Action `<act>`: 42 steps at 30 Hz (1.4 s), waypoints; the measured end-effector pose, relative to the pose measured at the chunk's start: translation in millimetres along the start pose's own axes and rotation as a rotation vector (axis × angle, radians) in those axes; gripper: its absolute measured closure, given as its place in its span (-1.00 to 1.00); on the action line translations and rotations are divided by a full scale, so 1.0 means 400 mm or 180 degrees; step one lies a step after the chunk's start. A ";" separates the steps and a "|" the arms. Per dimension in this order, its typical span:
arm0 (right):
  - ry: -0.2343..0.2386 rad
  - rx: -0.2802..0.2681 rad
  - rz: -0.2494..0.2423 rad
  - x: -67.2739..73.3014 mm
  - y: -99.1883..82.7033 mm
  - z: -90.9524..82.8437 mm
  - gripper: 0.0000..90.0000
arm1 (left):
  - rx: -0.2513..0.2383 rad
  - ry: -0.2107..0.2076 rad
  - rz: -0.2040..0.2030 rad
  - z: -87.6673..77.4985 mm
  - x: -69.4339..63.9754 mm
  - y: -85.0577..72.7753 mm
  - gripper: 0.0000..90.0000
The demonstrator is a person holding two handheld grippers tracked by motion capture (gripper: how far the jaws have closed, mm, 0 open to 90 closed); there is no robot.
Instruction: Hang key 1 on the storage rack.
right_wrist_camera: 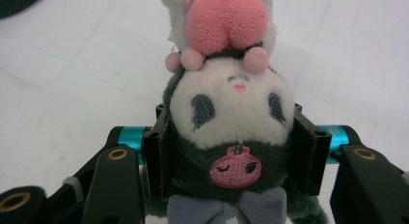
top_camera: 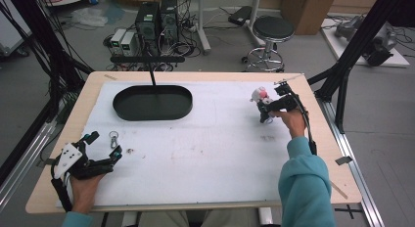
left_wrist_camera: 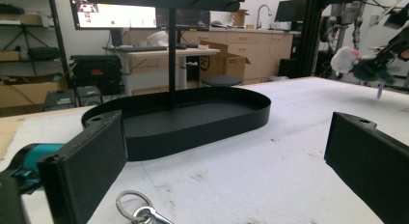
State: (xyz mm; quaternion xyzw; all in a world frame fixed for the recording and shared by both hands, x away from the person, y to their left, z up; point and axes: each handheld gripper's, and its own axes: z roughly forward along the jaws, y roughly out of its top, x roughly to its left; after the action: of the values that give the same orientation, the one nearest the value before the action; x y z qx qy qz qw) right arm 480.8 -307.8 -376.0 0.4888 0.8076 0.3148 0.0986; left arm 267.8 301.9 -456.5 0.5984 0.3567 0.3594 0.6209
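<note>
plush toy (right_wrist_camera: 226, 118): right of centre in the high view, above the desk (top_camera: 205, 153) | right gripper (top_camera: 265, 108): clenched on the toy's head from both sides | left gripper (top_camera: 115, 156): lower left, jaws apart, grasping nothing | key ring (top_camera: 114, 137): just beside it | black tray (top_camera: 152, 102): upper left of centre

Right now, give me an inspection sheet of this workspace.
Surface: white mat on a wooden table, lightly stained.
Job's things: plush toy clamped in the right claw, above the mat; black oval tray with a hanger post, nothing in it.
Clutter: key ring clip by the left claw; small speck beside it.
Grippers: right shut on the toy; left open, resting on the mat.
Cables: one trails along the right sleeve; tangles on the floor behind.
Surroundings: computer towers, stool, cardboard box.
</note>
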 end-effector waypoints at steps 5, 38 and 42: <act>0.0133 -0.0152 -0.0150 0.015 0.004 -0.022 -0.01 | 0.0047 -0.0044 -0.0003 0.006 0.006 0.015 -0.96; 0.1000 -0.0717 -0.1193 0.220 0.023 -0.100 -0.02 | 0.0554 -0.1124 0.0050 0.210 -0.012 0.248 -0.96; 0.1146 -0.0796 -0.1293 0.245 0.026 -0.110 -0.02 | 0.0588 -0.1254 0.0070 0.237 -0.024 0.270 -0.96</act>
State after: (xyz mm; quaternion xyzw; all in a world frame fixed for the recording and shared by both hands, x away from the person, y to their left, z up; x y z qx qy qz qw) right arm 418.5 -239.2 -320.9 0.2375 0.8483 0.4673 0.0742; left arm 343.7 250.2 -345.6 0.7152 0.2533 0.2081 0.6172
